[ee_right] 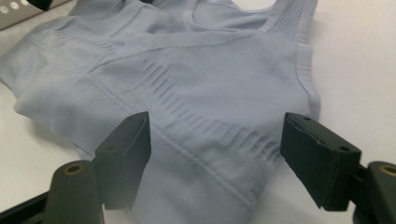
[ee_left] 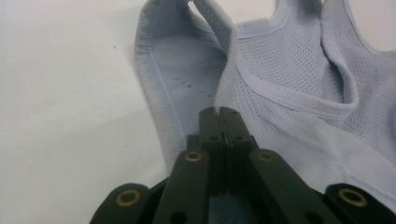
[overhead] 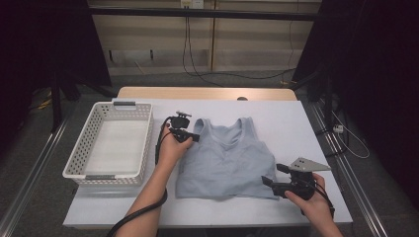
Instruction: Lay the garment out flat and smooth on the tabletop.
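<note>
Pale blue ribbed knit tank top [overhead: 228, 159] lying flat near the middle of the white-covered table [overhead: 296, 123], neckline away from the person, hem toward the near edge. White perforated plastic basket [overhead: 84, 148] standing well apart to its left.

Left gripper [overhead: 195, 137] at the top's left shoulder strap, jaws pressed together; in the left gripper view [ee_left: 218, 112] the tips meet right over the strap's edge band, though whether fabric is actually pinched between them cannot be told. Right gripper [overhead: 269, 181] at the hem's right corner, jaws spread wide; in the right gripper view [ee_right: 217, 140] the corner lies between the pads, neither pressing on it.

Probably set up for a fold or a lift toward the basket. Risks from here:
- Left tips shut on nothing, or on the thin edge band alone: strap slipping out at the first pull.
- Right jaws closing too shallow: hem corner sliding free, top swinging from one side.
- Stretchy knit pulled unevenly: skewed, bunched fold.
- Jaw digging into the table cover: cloth dragged along with the top.
</note>
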